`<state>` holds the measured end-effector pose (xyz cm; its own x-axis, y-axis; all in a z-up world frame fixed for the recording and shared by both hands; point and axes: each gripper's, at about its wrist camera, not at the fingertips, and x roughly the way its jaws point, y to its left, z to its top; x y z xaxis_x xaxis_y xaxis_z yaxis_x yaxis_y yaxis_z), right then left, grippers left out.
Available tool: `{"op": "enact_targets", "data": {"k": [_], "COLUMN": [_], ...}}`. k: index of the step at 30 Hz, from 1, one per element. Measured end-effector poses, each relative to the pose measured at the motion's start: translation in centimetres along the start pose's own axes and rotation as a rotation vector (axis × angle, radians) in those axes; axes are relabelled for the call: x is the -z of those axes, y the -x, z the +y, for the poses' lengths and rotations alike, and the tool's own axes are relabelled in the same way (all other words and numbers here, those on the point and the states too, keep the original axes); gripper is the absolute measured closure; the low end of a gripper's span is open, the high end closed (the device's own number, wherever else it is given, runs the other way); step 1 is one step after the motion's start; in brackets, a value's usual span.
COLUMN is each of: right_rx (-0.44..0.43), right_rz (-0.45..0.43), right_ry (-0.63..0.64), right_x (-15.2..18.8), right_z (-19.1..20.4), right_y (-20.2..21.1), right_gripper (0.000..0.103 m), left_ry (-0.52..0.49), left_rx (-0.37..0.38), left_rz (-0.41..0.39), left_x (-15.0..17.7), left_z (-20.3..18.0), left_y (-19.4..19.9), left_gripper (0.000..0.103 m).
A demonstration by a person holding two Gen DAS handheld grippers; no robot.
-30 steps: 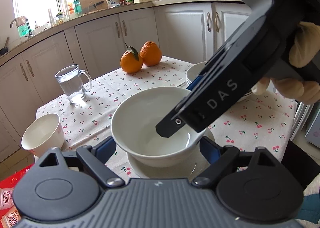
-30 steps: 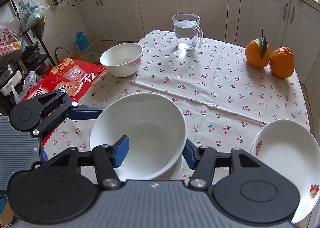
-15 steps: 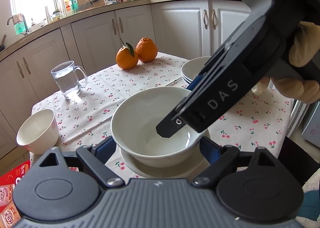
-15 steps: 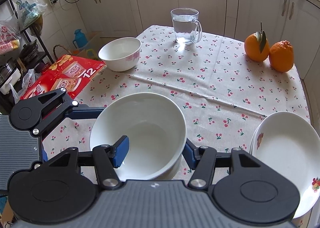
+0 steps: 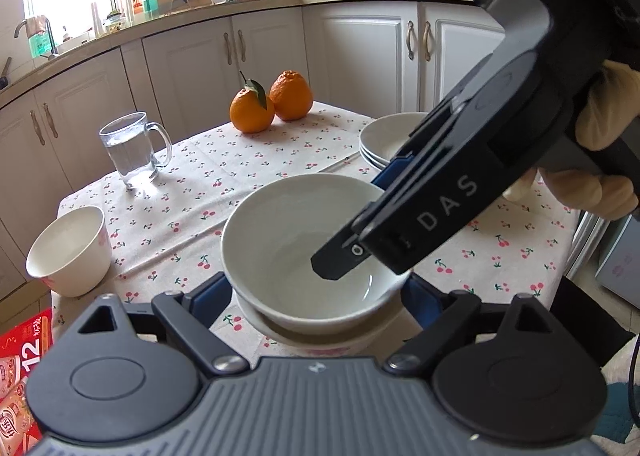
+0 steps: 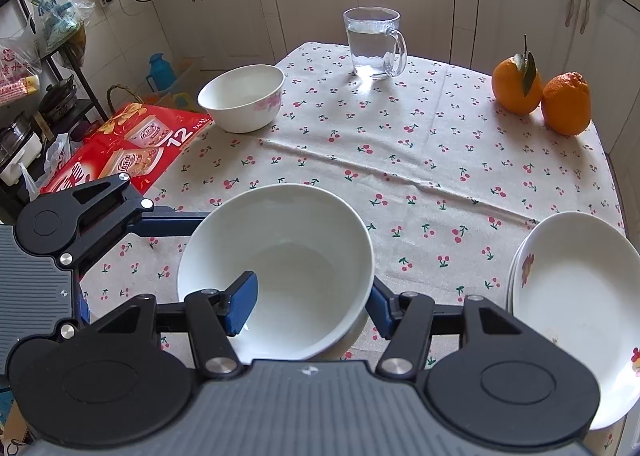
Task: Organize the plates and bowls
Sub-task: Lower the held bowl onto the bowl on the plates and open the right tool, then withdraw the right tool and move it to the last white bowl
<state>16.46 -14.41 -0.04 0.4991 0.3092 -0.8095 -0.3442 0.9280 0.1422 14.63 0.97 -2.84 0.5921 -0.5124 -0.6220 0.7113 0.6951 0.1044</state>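
A plain white bowl (image 5: pixel 288 232) (image 6: pixel 288 252) sits nested in a second bowl (image 5: pixel 320 342) with a pink pattern, near the table's front edge. My right gripper (image 6: pixel 310 308) is shut on the upper bowl's wall, one finger (image 5: pixel 340 260) inside it and the other outside. My left gripper (image 5: pixel 316 292) straddles the stack low down. Its jaws are opening, and its blue pads (image 5: pixel 212 292) stand just beside the bowls. A stack of white plates (image 5: pixel 384 136) (image 6: pixel 572 288) lies to the right. A smaller pink-flowered bowl (image 5: pixel 68 252) (image 6: pixel 240 96) stands alone at the table's left edge.
On the cherry-print tablecloth (image 6: pixel 400 160) stand a glass mug of water (image 6: pixel 372 44) (image 5: pixel 130 152) and two oranges (image 6: pixel 540 96) (image 5: pixel 272 104) at the far side. A red box (image 6: pixel 128 144) lies below the left edge. A gloved hand (image 5: pixel 600 116) holds the right gripper.
The upper bowl has settled deeper into the bowl beneath it, whose rim now shows less. The left gripper's pads have spread slightly. Both views tilted a little.
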Motion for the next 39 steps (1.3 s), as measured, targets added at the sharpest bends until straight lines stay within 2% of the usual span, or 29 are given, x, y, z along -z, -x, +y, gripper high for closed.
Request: {"op": "enact_targets", "data": {"k": [13,17,20,24,28,30,33,39], "right_rx": [0.009,0.013,0.017,0.026,0.033,0.033,0.038,0.022], "right_rz": [0.001,-0.001,-0.005,-0.021,-0.041,-0.051,-0.061,-0.074], "right_ry": [0.006,0.007,0.011,0.034,0.065,0.082,0.112,0.166], "right_x": [0.0,0.0,-0.1,-0.5,-1.4,-2.0,-3.3,-7.3], "right_z": [0.3,0.3,0.3,0.6,1.2,1.5,2.1,3.5], "right_y": [-0.1,-0.2,-0.1,0.3,0.7,0.7,0.4,-1.8], "right_gripper": [0.036,0.03,0.029,0.018,0.015,0.011,0.01,0.008], "left_ry": [0.029,-0.03,-0.029,-0.037,-0.032,-0.027,-0.02,0.032], "left_rx": [0.033,-0.008,0.001,-0.017,-0.031,-0.05,-0.092,-0.221], "left_rz": [0.005,-0.01,-0.011,-0.01,-0.018,-0.021,-0.033,-0.044], "left_x": [0.3,0.3,0.3,0.4,0.6,0.8,1.0,1.5], "left_z": [0.6,0.0,0.1,0.6,1.9,2.9,5.1,11.3], "left_y": [-0.1,0.2,0.6,1.5,3.0,3.6,4.4,3.6], "left_gripper": [0.011,0.006,0.006,0.006,0.005,0.004,0.004,0.004]}}
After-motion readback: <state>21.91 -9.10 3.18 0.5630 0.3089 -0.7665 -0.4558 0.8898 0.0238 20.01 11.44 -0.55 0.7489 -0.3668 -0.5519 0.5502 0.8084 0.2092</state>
